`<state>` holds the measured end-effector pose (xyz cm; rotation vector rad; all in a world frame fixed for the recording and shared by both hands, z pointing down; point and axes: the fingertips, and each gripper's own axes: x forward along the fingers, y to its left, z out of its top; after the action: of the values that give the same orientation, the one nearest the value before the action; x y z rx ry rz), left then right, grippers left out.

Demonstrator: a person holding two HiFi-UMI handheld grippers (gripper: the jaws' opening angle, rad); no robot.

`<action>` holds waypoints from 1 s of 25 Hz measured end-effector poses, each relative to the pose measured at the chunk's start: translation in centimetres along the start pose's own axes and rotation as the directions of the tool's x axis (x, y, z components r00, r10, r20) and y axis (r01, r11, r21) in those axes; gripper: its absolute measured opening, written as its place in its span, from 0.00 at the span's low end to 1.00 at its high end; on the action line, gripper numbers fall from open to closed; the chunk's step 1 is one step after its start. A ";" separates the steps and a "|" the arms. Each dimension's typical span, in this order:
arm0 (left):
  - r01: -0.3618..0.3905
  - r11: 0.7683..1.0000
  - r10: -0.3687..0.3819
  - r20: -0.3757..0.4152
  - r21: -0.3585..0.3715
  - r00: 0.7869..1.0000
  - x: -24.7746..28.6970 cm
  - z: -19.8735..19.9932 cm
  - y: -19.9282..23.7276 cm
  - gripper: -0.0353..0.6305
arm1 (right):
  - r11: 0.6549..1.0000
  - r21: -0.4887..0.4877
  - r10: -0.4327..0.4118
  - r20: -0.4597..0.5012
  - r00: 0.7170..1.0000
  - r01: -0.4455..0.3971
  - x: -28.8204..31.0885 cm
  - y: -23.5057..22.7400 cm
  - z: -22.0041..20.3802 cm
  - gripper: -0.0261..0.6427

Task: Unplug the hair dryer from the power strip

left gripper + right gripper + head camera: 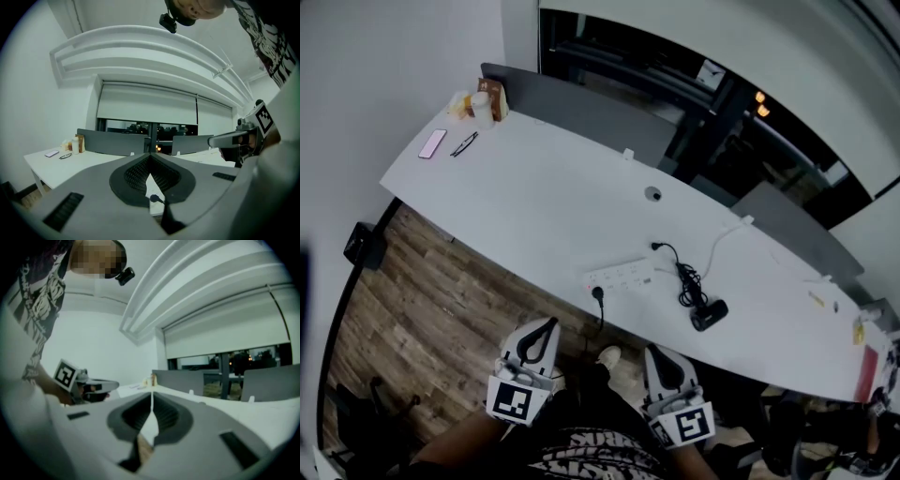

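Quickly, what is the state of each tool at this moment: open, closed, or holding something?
Left tool: closed, holding nothing.
Right tool: closed, holding nothing.

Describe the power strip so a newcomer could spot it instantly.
Find the long white table and follow the edge nearest the person. The power strip is the flat white bar lying there, just left of the black hair dryer and its coiled cord.

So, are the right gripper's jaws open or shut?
Shut. In the right gripper view, the right gripper has its jaws meeting at the tips, with nothing held between them.
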<state>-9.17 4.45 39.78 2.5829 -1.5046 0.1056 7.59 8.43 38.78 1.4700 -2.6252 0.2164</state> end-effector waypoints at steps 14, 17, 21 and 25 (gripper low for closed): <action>-0.069 0.998 0.068 -0.044 -0.014 0.997 3.8 -0.9 0.4 0.09 | 0.995 0.013 0.095 0.001 0.995 -0.095 4.1 -3.2 0.3 0.09; -0.067 0.997 0.067 -0.026 -0.026 0.997 5.4 -0.3 0.2 0.09 | 0.994 -0.010 0.106 0.004 0.994 -0.106 4.6 -4.4 1.0 0.09; -0.074 0.997 0.074 -0.002 -0.004 0.997 7.3 0.8 0.1 0.09 | 0.992 -0.019 0.123 0.038 0.992 -0.122 5.6 -6.1 2.5 0.09; -0.107 0.994 0.106 0.014 0.022 0.994 8.4 2.4 0.4 0.09 | 0.988 -0.041 0.152 0.081 0.985 -0.149 6.9 -7.9 4.3 0.09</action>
<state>-5.42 -3.37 38.56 2.5245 -1.6551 0.1183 10.57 -2.17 36.32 1.2982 -2.7950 0.1253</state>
